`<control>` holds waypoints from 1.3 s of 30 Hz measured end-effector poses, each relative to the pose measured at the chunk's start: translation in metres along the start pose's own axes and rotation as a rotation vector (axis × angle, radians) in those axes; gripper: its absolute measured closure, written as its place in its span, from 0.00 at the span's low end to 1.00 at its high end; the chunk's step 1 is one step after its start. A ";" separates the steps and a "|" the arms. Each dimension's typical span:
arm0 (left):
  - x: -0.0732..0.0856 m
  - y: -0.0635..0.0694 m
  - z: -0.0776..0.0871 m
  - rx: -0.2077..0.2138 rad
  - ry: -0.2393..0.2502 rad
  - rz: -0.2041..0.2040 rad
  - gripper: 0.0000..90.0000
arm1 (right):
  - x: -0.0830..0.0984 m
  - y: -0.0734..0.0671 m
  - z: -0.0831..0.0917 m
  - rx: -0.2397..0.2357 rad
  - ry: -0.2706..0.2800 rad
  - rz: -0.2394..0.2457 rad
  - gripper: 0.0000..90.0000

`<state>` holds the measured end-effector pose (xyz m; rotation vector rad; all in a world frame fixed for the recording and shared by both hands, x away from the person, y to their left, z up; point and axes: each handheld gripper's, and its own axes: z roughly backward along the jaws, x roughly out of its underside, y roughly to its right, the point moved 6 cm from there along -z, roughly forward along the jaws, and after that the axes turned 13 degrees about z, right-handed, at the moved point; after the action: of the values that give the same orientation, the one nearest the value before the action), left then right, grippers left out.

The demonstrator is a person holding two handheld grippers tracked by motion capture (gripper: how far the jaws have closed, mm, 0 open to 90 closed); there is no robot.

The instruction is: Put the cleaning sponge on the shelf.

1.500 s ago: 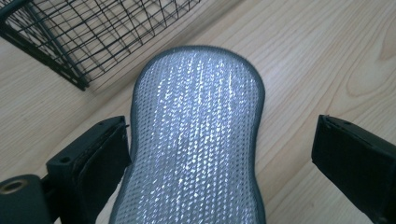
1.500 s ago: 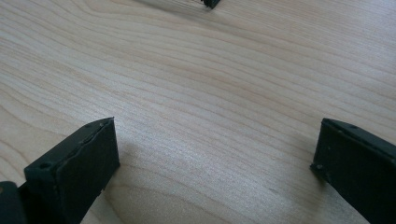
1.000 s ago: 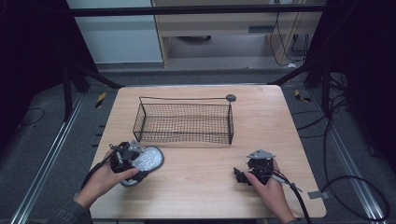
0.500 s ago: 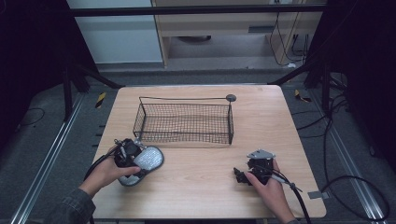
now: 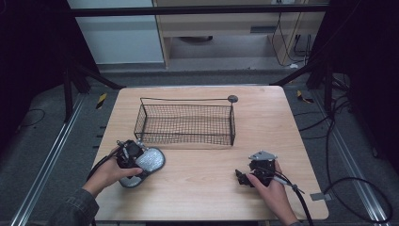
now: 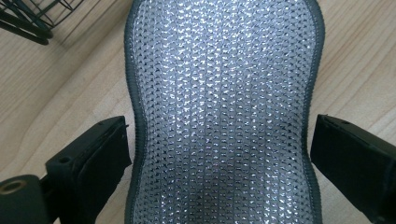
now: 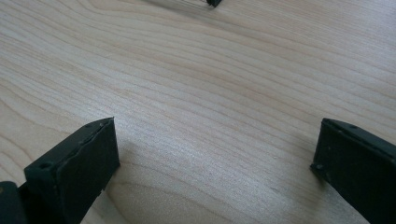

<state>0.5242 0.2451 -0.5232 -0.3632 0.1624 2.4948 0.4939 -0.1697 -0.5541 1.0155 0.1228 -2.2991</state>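
So the left hand-held gripper point(image 5: 135, 153) is sitting at the near-left part of the light wooden bench point(image 5: 202, 188), right over a silvery sparkly mesh pad with a dark grey stitched border point(image 5: 146, 161) — it has a sort of waisted, hourglass outline. In the left gripper view the pad point(image 6: 224, 112) is lying flat on the wood and running up between the 2 black jaws at its narrow middle. The jaws are standing spread on either side of it; the left one is sitting just beside the border and the right one is sitting a little off it, so nothing is getting squeezed as far as I can see. The person's left hand point(image 5: 110, 172) is wrapping around the gripper body from the near side.

The pad is lying just in front of the near-left corner of the black wire-mesh rectangular basket point(image 5: 186, 123), which is standing mid-bench — a corner of that basket is peeking in at the top left of the left gripper view too.

Over on the near-right, the right hand-held gripper point(image 5: 242, 176) is resting low over bare wood, well apart from the pad. In its own view the 2 jaws are gaping wide with just wood grain between them.
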 end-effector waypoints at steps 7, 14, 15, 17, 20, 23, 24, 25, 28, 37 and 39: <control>-0.001 0.002 -0.002 0.005 -0.002 -0.006 0.04 | 0.000 0.000 0.000 0.002 -0.001 0.009 0.00; -0.001 0.000 -0.007 0.015 -0.015 0.005 0.04 | 0.000 0.000 0.000 0.002 -0.004 0.013 0.00; 0.000 -0.001 -0.008 0.013 -0.016 0.005 0.04 | 0.000 0.000 0.000 0.001 -0.004 0.013 0.00; 0.000 -0.002 -0.010 0.014 -0.021 0.006 0.03 | 0.000 0.000 0.000 0.000 -0.004 0.014 0.00; 0.000 -0.003 -0.012 0.020 -0.020 0.012 0.02 | 0.000 0.000 0.000 -0.002 -0.004 0.013 0.00; 0.000 -0.005 -0.013 0.033 -0.016 0.023 0.03 | 0.000 0.000 0.000 -0.005 -0.003 0.013 0.00; 0.000 -0.005 -0.013 0.037 -0.012 0.025 0.03 | 0.000 0.000 0.000 -0.004 -0.003 0.013 0.00; -0.001 -0.005 -0.013 0.038 -0.009 0.024 0.03 | 0.000 0.000 0.000 -0.004 -0.003 0.013 0.00; 0.000 -0.006 -0.012 0.029 -0.001 0.022 0.06 | 0.000 0.000 0.000 -0.004 -0.002 0.014 0.00; 0.005 -0.007 0.004 0.001 0.068 0.000 0.10 | 0.000 0.000 0.000 -0.006 -0.003 0.015 0.00; 0.004 -0.007 0.008 -0.002 0.077 -0.006 0.10 | 0.000 0.000 0.000 -0.005 -0.003 0.014 0.00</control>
<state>0.5229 0.2544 -0.5174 -0.4598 0.1894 2.4765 0.4937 -0.1696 -0.5541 1.0069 0.1199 -2.2866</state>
